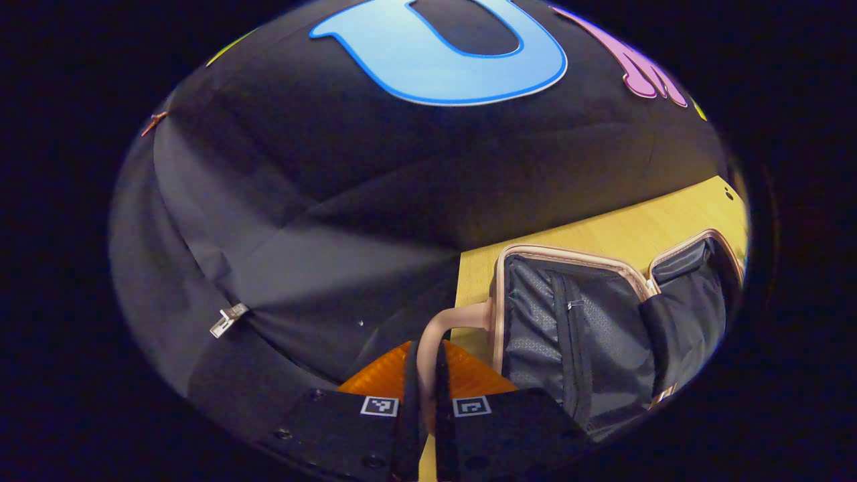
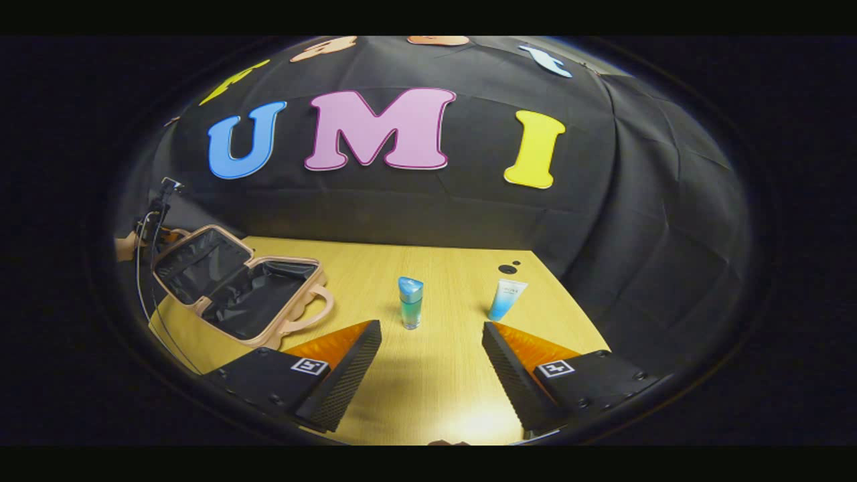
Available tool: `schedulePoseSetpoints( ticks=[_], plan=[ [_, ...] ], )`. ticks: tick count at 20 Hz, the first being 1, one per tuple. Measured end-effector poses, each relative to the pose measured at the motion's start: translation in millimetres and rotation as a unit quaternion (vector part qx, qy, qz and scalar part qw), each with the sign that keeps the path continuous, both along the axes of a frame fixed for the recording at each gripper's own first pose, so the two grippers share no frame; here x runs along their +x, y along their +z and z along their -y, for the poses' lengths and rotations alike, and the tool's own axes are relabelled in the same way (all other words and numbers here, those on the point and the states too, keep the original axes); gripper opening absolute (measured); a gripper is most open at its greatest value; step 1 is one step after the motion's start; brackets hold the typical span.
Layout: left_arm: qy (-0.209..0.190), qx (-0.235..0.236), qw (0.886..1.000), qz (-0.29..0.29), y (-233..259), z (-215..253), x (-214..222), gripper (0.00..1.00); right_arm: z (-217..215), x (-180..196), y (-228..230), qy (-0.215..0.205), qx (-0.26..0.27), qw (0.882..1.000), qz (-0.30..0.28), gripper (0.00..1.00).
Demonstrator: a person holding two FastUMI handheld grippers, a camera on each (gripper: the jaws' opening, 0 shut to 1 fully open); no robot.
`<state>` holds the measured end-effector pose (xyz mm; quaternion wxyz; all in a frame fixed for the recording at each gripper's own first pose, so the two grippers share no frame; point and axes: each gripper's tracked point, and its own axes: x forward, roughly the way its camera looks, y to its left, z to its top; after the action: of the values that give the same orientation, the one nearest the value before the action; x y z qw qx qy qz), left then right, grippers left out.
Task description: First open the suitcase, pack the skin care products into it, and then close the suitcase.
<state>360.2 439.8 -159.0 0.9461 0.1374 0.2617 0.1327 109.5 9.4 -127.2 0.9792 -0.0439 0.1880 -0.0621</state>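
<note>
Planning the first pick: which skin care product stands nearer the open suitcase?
The bottle with the blue cap, standing mid-table; the white-and-blue tube stands farther from the suitcase.

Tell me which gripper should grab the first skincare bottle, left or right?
Right. The right gripper is open, facing the bottle and tube standing on the table. The left gripper is shut on the handle of the open suitcase, so it is occupied.

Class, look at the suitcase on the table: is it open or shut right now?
Open. The suitcase has its lid tilted back, showing dark lining; the left gripper is shut on its handle.
</note>
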Motion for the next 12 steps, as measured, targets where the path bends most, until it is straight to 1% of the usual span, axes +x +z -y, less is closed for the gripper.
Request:
schedulePoseSetpoints(
  ticks=[2,3,4,5,7,8,9,10,12],
  plan=[
    [0.020,-0.029,0.999,-0.018,-4,-3,-1,0.16,3,2,3,-0.009,0.001,1.000,0.005,0.97],
    [0.032,-0.032,0.999,-0.028,-1,-6,-3,0.16,5,2,6,-0.014,0.003,1.000,0.009,0.97],
    [0.042,-0.026,0.998,-0.039,1,-9,-6,0.21,7,2,7,-0.017,0.004,1.000,0.011,0.97],
    [0.043,-0.016,0.998,-0.032,8,-9,-6,0.20,9,2,8,-0.020,0.003,1.000,0.013,0.97],
    [0.024,-0.023,0.999,-0.019,25,8,-6,0.39,17,2,13,-0.026,0.000,1.000,0.017,0.97],
    [0.015,-0.027,0.999,-0.008,34,20,-8,0.61,21,2,14,-0.030,0.001,0.999,0.019,0.97],
    [0.004,-0.031,0.999,0.010,49,38,-13,0.76,26,2,17,-0.035,0.004,0.999,0.022,0.97],
    [-0.009,-0.037,0.999,0.032,66,59,-16,0.93,31,3,19,-0.040,0.006,0.999,0.026,0.97],
    [-0.050,-0.055,0.994,0.079,102,120,-19,0.94,43,4,26,-0.047,0.008,0.998,0.033,0.97]
  ],
)
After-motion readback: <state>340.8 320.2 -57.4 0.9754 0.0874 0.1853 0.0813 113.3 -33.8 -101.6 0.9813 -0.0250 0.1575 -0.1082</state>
